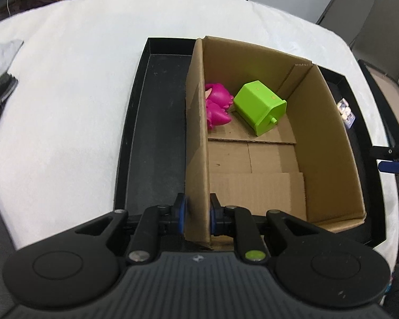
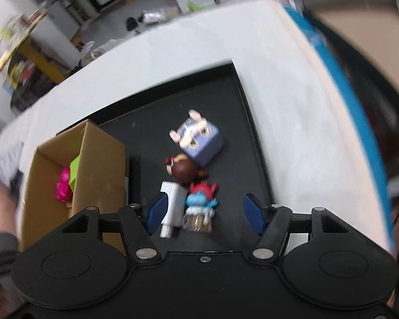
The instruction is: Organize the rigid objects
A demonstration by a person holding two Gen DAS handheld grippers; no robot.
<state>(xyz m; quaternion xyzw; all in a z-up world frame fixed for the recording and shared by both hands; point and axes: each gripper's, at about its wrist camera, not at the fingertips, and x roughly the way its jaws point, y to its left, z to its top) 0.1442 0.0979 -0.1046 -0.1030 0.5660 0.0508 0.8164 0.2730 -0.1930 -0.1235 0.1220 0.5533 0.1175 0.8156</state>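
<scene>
White cloth-covered table [image 1: 79,79] in a cluttered room w/ shelves and bags at the back. On it sits a black tray [image 1: 157,133], and inside the tray a cardboard box [image 1: 329,138] w/ its top open.

Left gripper [image 1: 197,211]: jaws narrow, pinched on the box's near-left wall, one pad each side — looks like it's steadying the box.

Done so far, judging by contents: 2 toys in the box, both at the far end — a pink figure [image 1: 216,105] against the left wall and a green block [image 1: 258,106] tipped on its side, just beside it, prob. touching.

Left to do: 4 things on the tray floor right of the box, seen from the right wrist — a purple cube [image 2: 202,143] w/ a white figure on top, a brown-haired figure [image 2: 185,170], a red/blue figure [image 2: 200,202], and a white plug [image 2: 173,207]. The last 3 are bunched together, touching or nearly.

Right gripper [image 2: 203,210]: jaws about half open, nothing clamped; plug and red/blue figure sit betw. the pads. Frame is blurred, so can't tell if the left pad touches the plug.

Est. roughly a third done. Next pick is likely the plug or red/blue figure; crowding may mean grabbing 2 at once.
</scene>
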